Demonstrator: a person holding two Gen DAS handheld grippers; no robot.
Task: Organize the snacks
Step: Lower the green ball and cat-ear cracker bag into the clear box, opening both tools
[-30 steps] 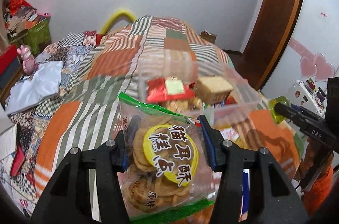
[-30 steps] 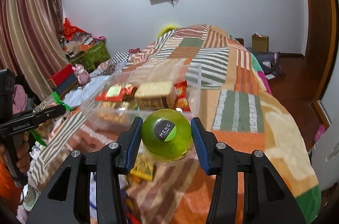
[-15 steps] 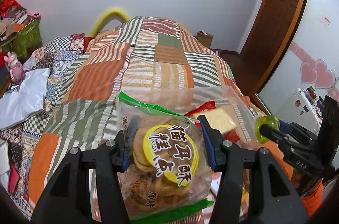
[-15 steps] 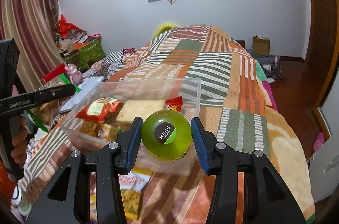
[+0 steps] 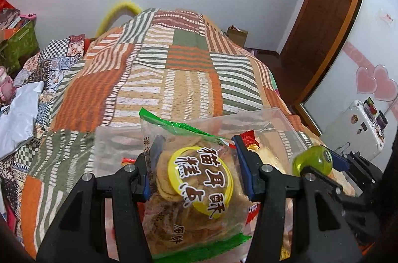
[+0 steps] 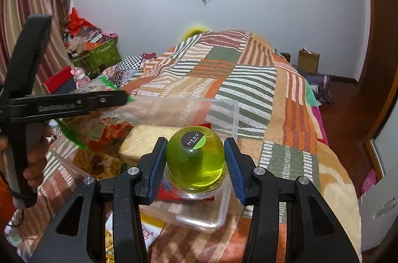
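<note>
My left gripper (image 5: 196,166) is shut on a clear bag of round biscuits (image 5: 194,190) with green edges and a yellow label, held over the near left part of a clear plastic box (image 5: 278,118). My right gripper (image 6: 194,161) is shut on a green dome-shaped jelly cup (image 6: 195,161), hanging over the box's (image 6: 223,111) near right part. Inside the box lie a pale wrapped cake (image 6: 146,141) and red snack packets (image 6: 112,136). The jelly cup (image 5: 312,161) and right gripper also show at the right of the left wrist view.
The box rests on a bed under a striped patchwork quilt (image 5: 174,69). A yellow snack packet (image 6: 149,230) lies on the quilt in front of the box. A hand (image 6: 34,156) grips the left tool's handle. A wooden door (image 5: 323,14) and a white cabinet (image 5: 358,128) stand right.
Both grippers have moved over the box with their loads. The biscuit bag now hangs above the box's near wall, and the jelly cup sits above its contents.
</note>
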